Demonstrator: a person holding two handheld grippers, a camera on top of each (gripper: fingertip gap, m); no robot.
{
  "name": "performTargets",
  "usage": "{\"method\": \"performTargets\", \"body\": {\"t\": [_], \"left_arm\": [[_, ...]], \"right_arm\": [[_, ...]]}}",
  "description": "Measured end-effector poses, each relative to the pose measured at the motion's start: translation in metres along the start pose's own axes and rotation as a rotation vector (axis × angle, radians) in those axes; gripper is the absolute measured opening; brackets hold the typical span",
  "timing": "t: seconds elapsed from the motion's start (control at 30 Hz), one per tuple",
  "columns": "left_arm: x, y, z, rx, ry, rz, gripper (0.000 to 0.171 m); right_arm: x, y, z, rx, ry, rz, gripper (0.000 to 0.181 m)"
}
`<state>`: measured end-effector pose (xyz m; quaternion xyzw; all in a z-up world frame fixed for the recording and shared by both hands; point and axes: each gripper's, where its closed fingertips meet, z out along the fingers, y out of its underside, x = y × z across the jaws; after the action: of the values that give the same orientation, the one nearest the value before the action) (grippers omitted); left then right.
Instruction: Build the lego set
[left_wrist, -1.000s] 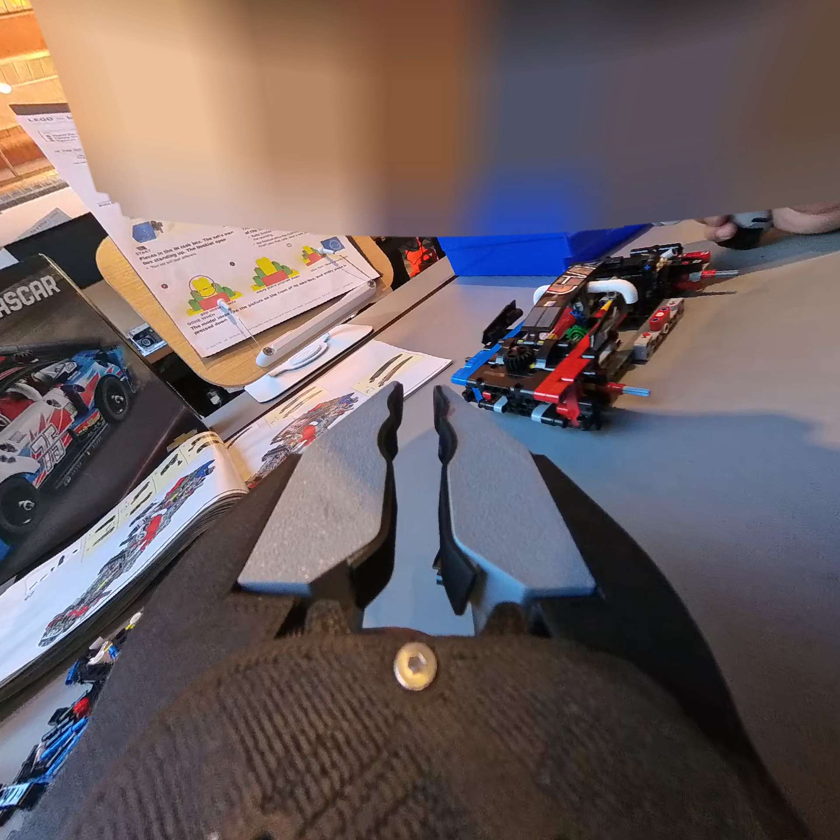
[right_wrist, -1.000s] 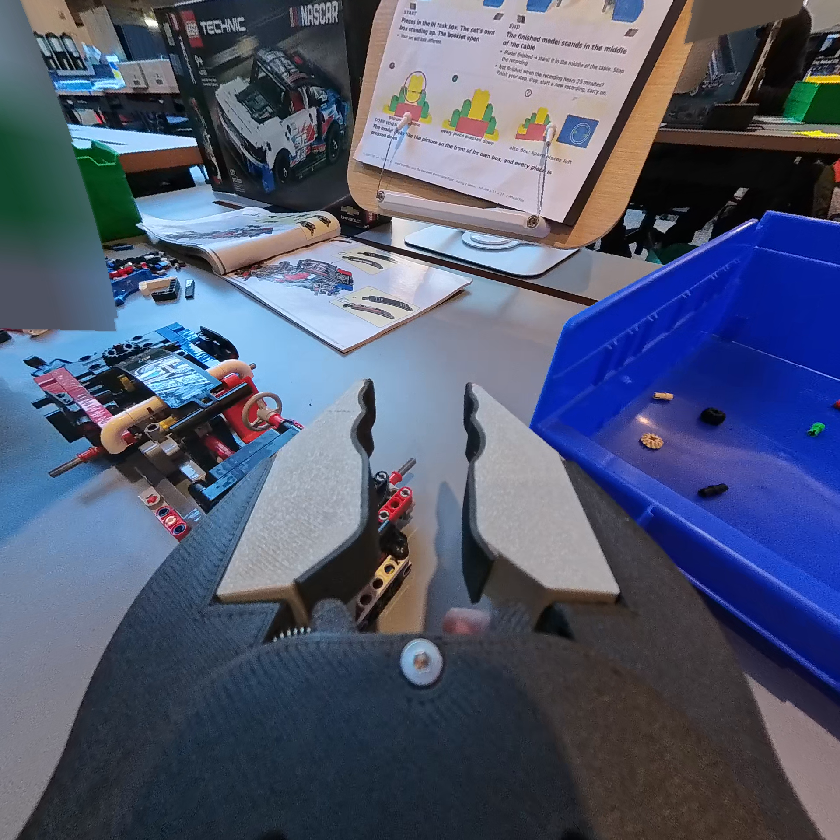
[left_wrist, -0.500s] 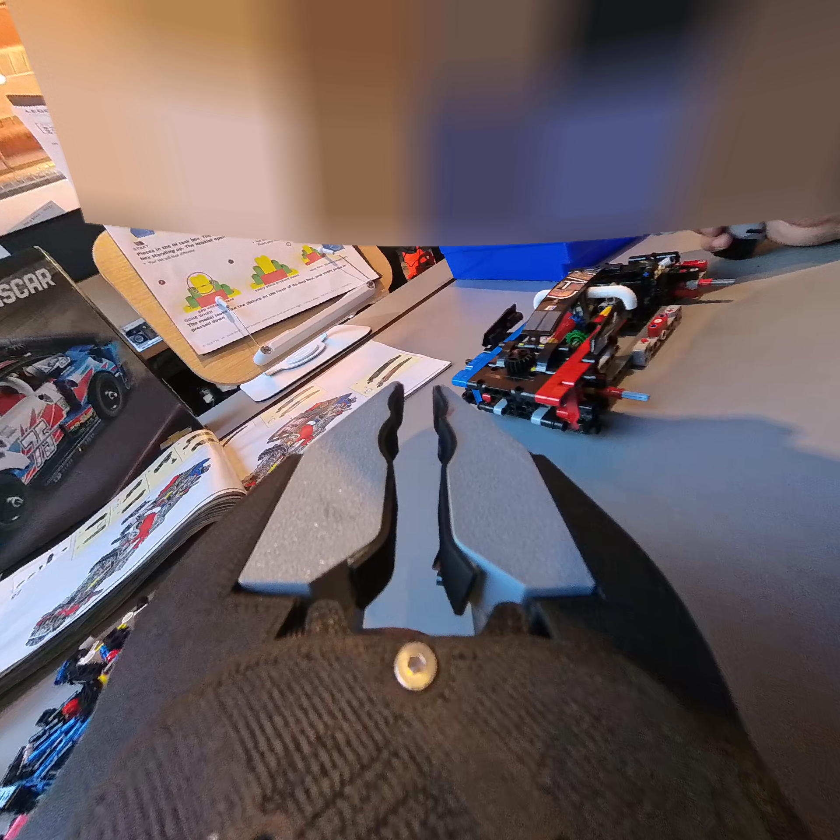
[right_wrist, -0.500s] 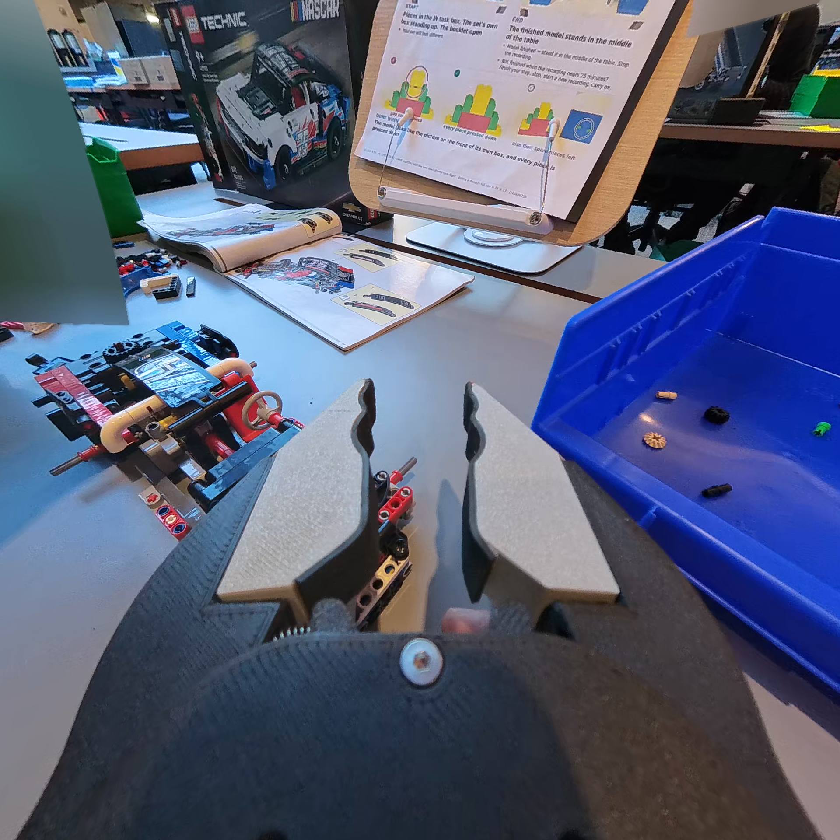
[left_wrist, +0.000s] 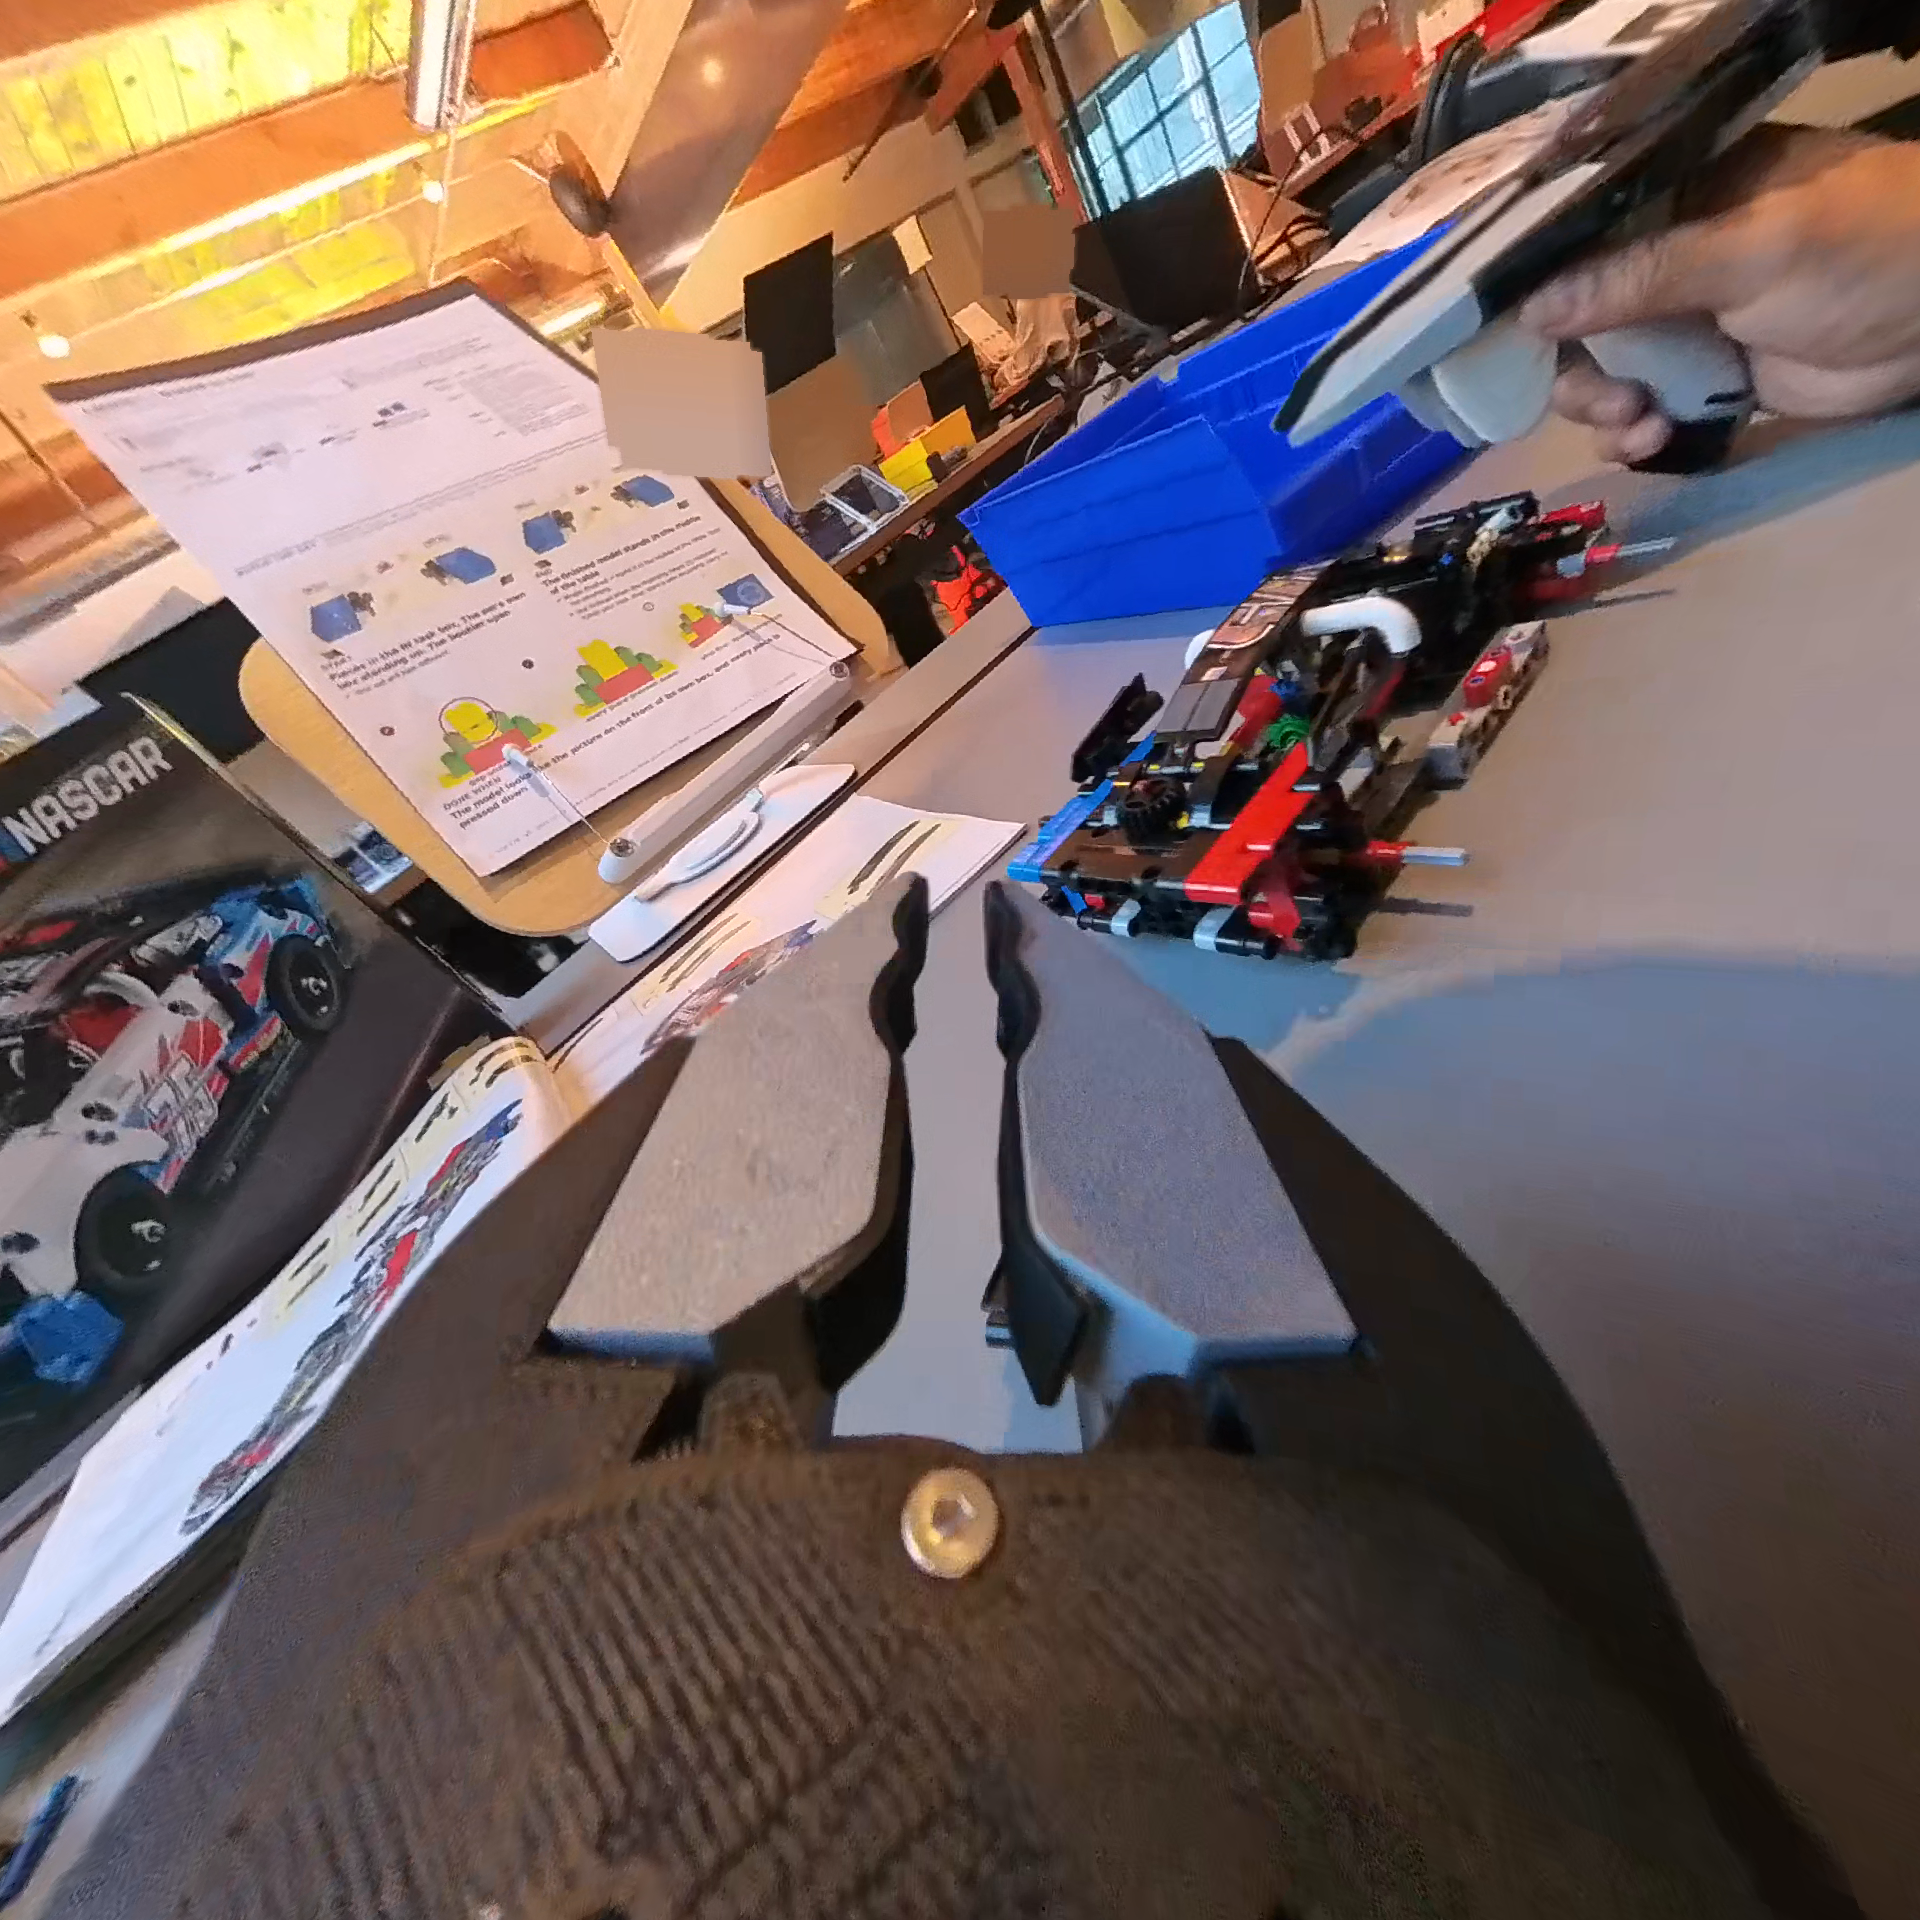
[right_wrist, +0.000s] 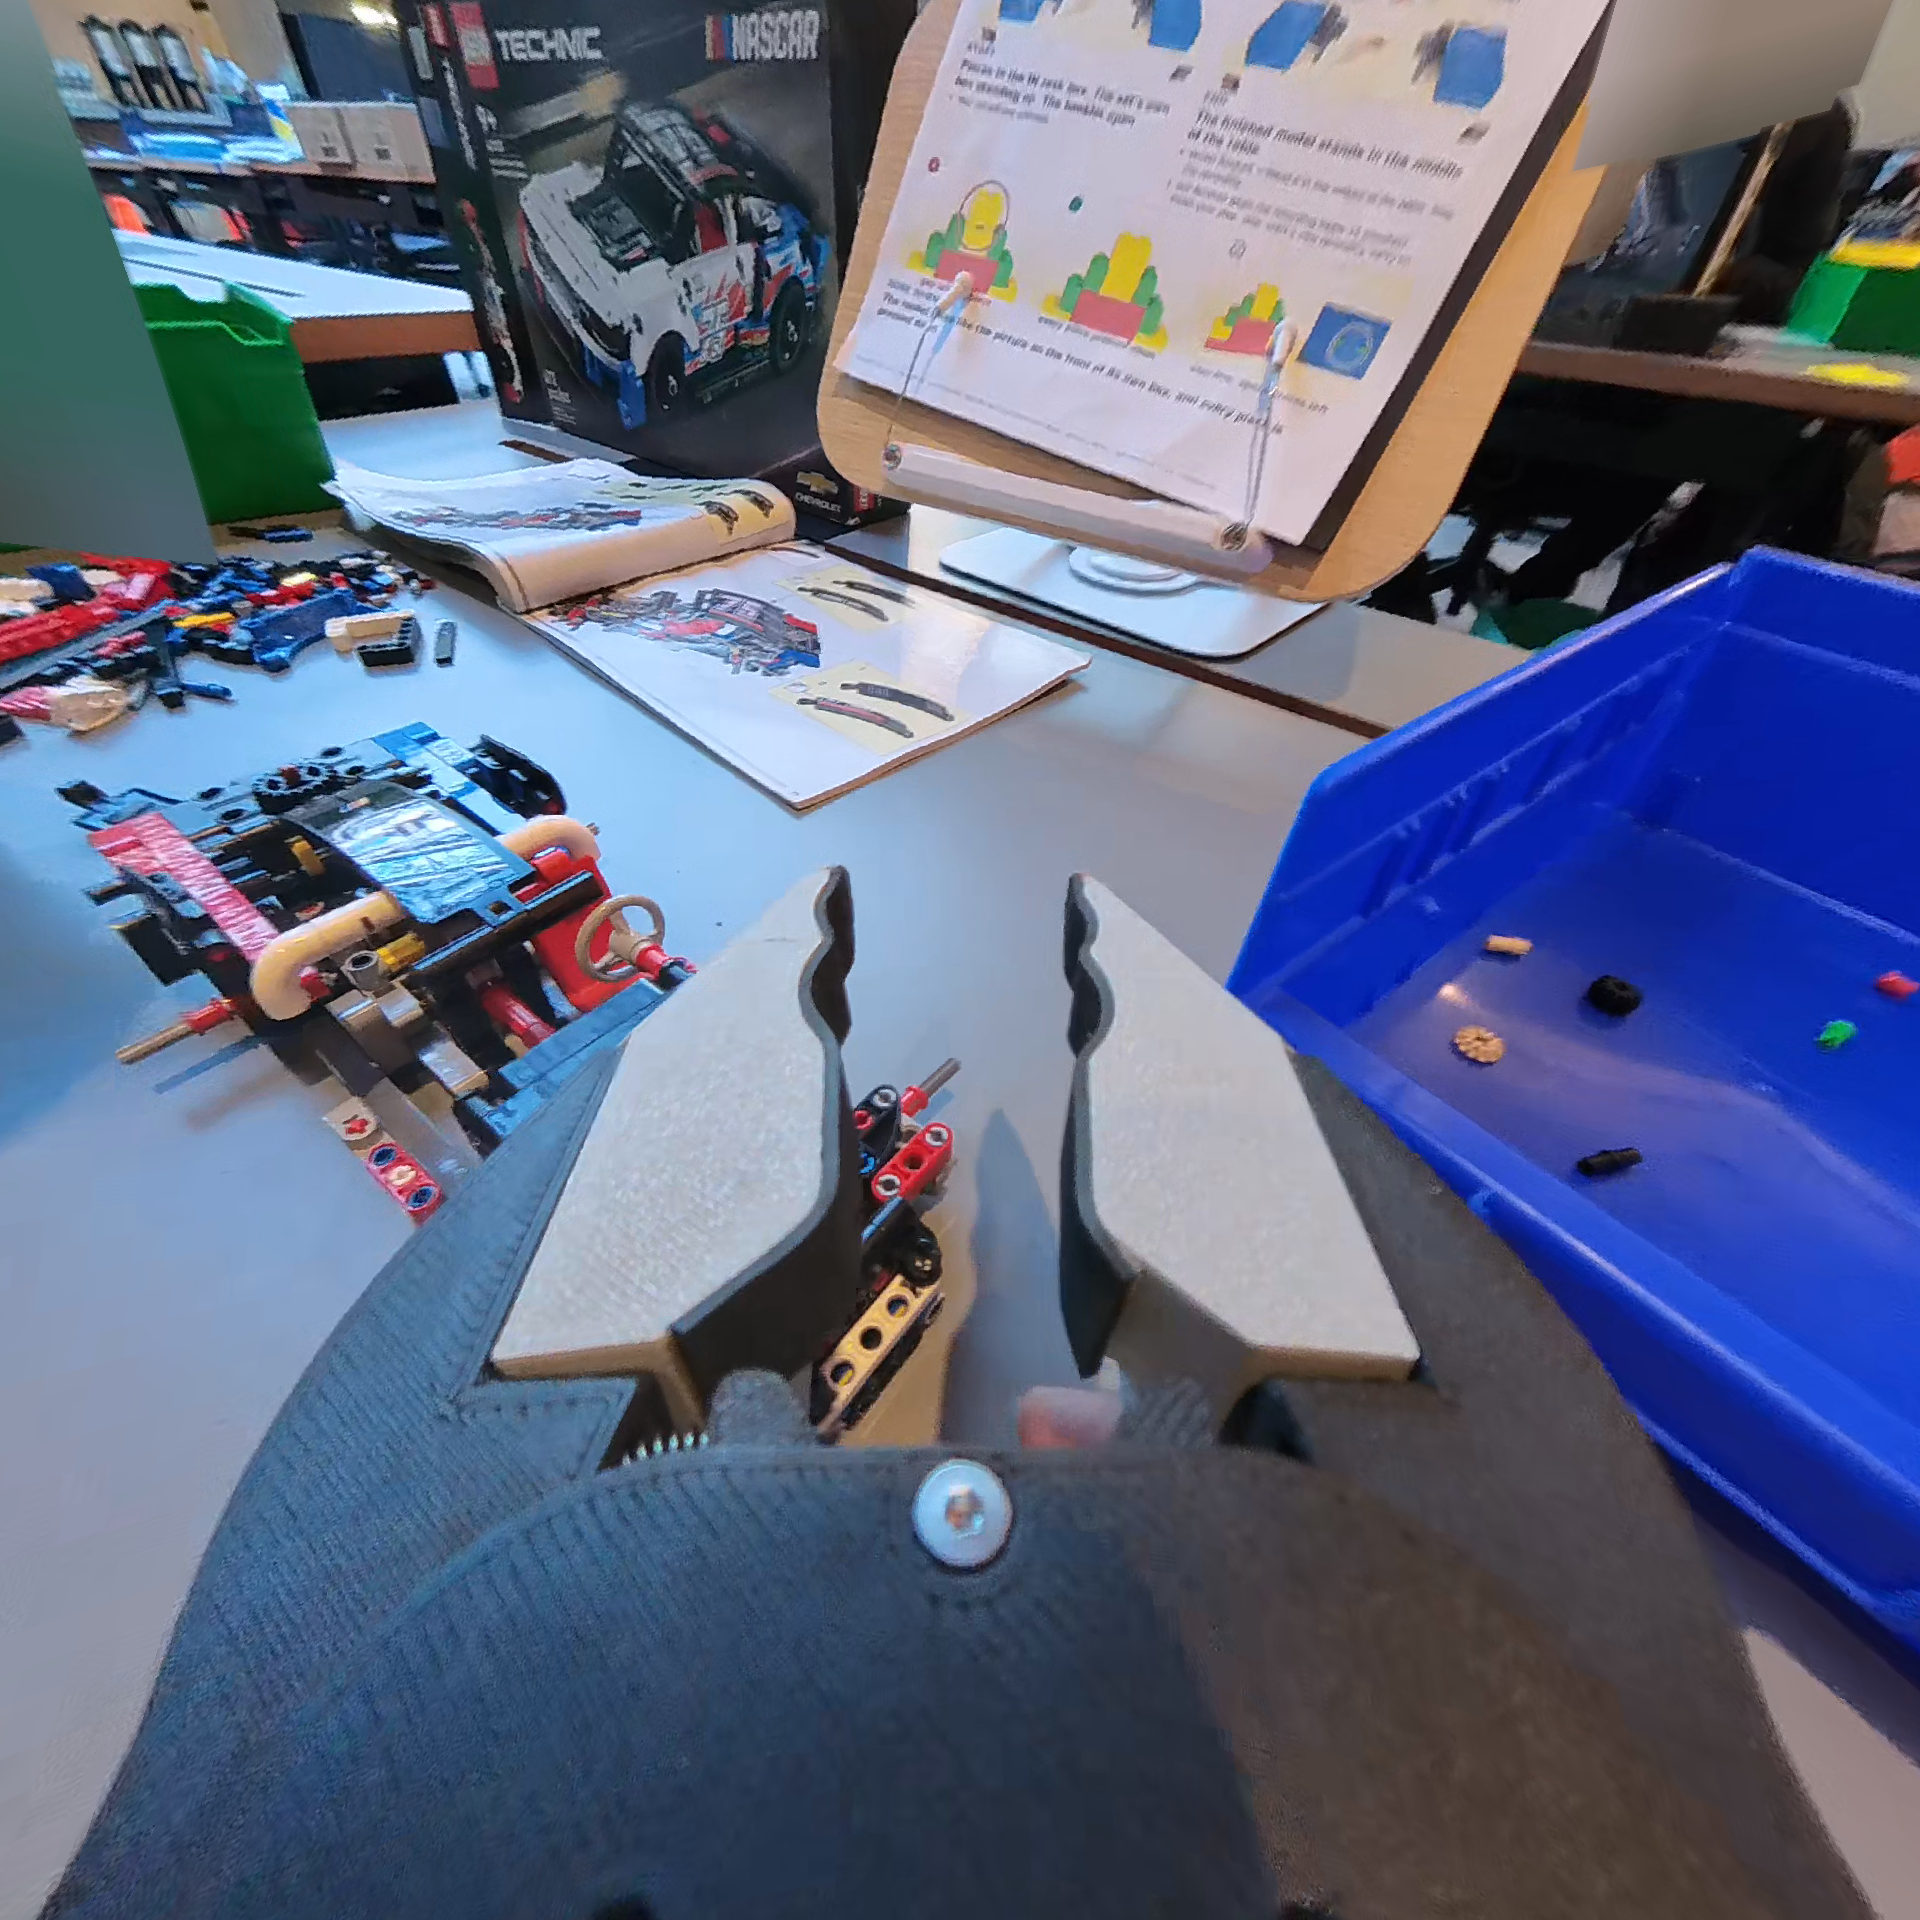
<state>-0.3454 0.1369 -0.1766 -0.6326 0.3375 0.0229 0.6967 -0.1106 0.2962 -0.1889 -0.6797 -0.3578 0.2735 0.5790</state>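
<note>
Two views cover the grey table (left_wrist: 1662, 1091). From the left wrist, the left gripper (left_wrist: 951, 914) hangs over bare tabletop, its jaws a narrow slit apart with nothing between them. Ahead and to its right sits the half-built lego car (left_wrist: 1288, 769), black, red and blue, near the blue bin (left_wrist: 1143, 509). A hand (left_wrist: 1766, 301) carries the other gripper above the car's far end. The instruction booklet (left_wrist: 343, 1320) lies open at left, beside the set's box (left_wrist: 156, 997).

From the right wrist, the right gripper (right_wrist: 956, 925) has its jaws set wider, empty, with the car's (right_wrist: 353, 914) near end showing below them. The bin (right_wrist: 1455, 852) to the right holds a few small parts, loose lego pieces (right_wrist: 156, 623) lie far left, and a sheet stand (right_wrist: 1174, 260) rises behind the booklet (right_wrist: 790, 634).
</note>
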Motion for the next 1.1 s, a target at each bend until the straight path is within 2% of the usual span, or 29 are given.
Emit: {"method": "performTargets", "body": {"t": [0.33,0.57,0.8,1.1], "left_arm": [[-0.010,0.003,-0.006,-0.054,-0.135,0.108,0.001],[0.004,-0.003,-0.012,-0.047,-0.111,0.096,0.000],[0.032,-0.010,-0.006,-0.023,-0.004,0.119,0.000],[0.011,-0.004,-0.014,-0.043,-0.048,0.003,0.001]], "right_arm": [[0.028,0.000,-0.024,0.023,0.174,-0.008,0.043],[0.039,0.007,-0.029,0.006,0.238,-0.030,0.043],[0.032,0.010,-0.024,-0.024,0.240,-0.094,0.043],[0.028,0.000,-0.009,0.006,0.174,-0.029,0.044]]}}
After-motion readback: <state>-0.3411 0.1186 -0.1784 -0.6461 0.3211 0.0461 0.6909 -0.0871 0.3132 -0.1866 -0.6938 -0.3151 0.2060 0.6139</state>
